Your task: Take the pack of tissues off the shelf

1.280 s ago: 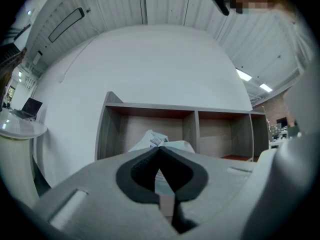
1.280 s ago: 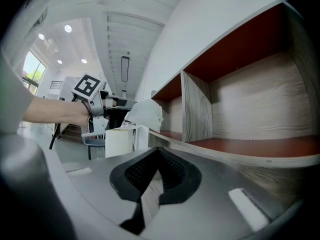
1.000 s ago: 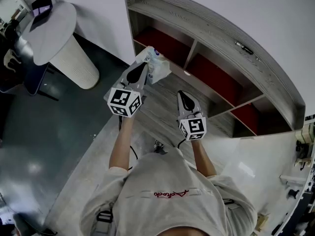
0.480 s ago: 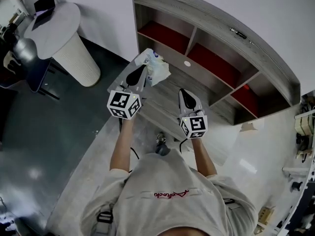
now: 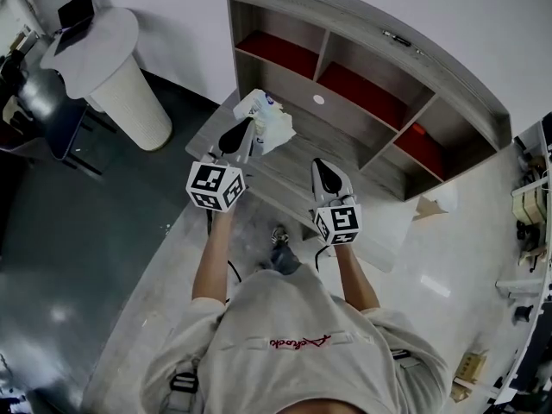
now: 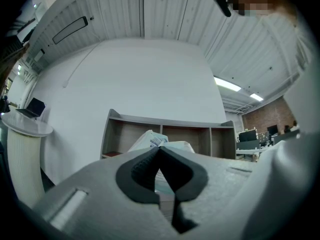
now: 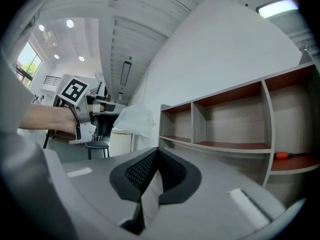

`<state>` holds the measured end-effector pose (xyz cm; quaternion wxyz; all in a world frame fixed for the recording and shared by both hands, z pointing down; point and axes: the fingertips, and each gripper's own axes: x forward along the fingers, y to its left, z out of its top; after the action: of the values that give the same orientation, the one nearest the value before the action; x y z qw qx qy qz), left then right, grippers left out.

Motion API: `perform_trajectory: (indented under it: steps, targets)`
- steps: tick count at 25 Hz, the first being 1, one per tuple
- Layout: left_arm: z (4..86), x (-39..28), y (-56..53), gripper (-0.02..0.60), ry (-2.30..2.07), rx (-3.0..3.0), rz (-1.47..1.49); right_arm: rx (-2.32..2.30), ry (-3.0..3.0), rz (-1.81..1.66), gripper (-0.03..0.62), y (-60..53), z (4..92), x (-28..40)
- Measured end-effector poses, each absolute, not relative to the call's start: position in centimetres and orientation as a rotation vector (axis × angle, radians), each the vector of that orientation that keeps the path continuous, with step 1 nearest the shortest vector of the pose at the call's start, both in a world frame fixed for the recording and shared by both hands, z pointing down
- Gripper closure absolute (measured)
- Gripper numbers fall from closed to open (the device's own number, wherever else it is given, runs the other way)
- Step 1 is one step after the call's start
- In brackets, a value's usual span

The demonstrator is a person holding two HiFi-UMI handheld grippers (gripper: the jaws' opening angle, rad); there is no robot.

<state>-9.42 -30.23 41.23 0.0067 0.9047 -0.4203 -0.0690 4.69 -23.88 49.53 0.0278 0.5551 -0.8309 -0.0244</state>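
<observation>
- Between the fingers (image 6: 137,171) of the left gripper (image 6: 160,153): closed tight on the wrapper edge of the pack of tissues (image 6: 150,140), whose bulk stands out beyond the tips.
- In the head view, the left gripper (image 5: 246,128) holds the pack of tissues (image 5: 270,124) in the air in front of the left end of the shelf (image 5: 448,84), outside its compartments.
- In the right gripper view, the pack of tissues (image 7: 135,119) hangs free to the left of the shelf (image 7: 235,121), clear of its end panel.
- Right gripper (image 7: 158,154): fingers closed tip to tip, with nothing between them.
- In the head view, the right gripper (image 5: 319,164) sits beside the left one, apart from it, and points toward the shelf.
- Wooden worktop (image 5: 289,171): lies below the compartments and under both grippers.
- Shelf: the compartments have red floors. A small orange item (image 5: 417,130) lies in the right-hand one.
- Round white table (image 5: 112,76): stands well to the left on the dark floor and carries a laptop (image 5: 76,9).
</observation>
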Motion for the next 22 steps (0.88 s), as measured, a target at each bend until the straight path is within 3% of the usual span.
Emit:
perform_trajectory:
  steps: [22]
  targets:
    - [41.5, -9.7, -27.2, 0.583, -1.288, 2.825, -0.24, 1.735, -2.541, -0.089, 0.588, -20.4, 49.4, 4.7]
